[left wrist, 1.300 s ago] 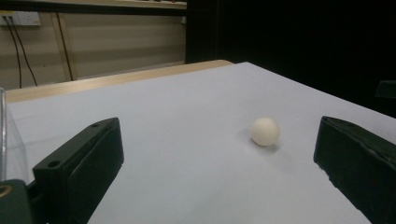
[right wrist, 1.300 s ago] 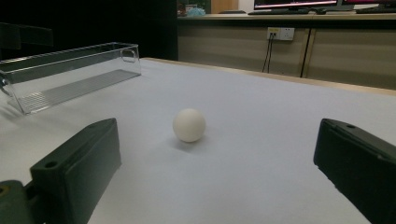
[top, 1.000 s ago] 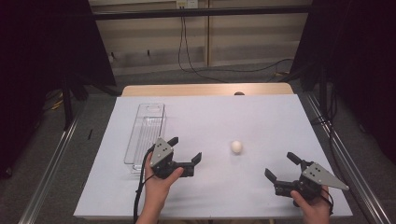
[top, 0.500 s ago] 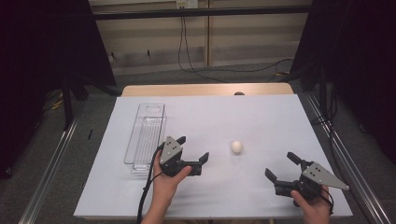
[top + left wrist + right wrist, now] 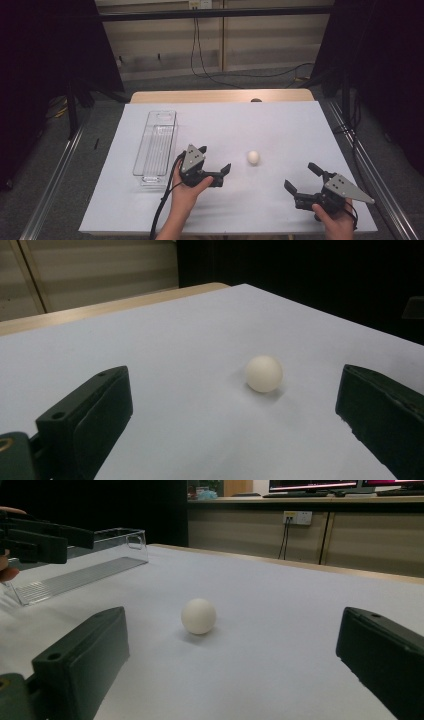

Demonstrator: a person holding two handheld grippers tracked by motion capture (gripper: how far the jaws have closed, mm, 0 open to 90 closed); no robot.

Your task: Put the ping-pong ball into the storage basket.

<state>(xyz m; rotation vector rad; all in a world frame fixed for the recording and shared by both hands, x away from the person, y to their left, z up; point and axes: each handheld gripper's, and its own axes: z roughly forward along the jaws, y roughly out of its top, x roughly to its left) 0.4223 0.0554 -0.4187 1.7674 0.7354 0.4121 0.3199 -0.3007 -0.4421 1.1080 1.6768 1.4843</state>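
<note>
A small white ball [image 5: 253, 157] rests on the white table [image 5: 280, 125], near its middle. My left gripper [image 5: 215, 159] hovers just left of the ball, open, jaws pointing at it; in the left gripper view the ball [image 5: 264, 373] lies ahead between the jaws, nearer the right one. My right gripper [image 5: 302, 178] is open at the front right, some way from the ball; in the right gripper view the ball [image 5: 198, 616] sits ahead, left of centre. Nothing is held by either gripper.
A long clear plastic tray [image 5: 155, 145] lies at the left of the table, seen too in the right gripper view [image 5: 75, 575] behind the left gripper [image 5: 45, 540]. The table's wooden far edge [image 5: 220, 96] runs behind. Metal rails flank the table.
My left gripper has moved right, toward the ball. The right gripper and the ball have stayed where they were.
</note>
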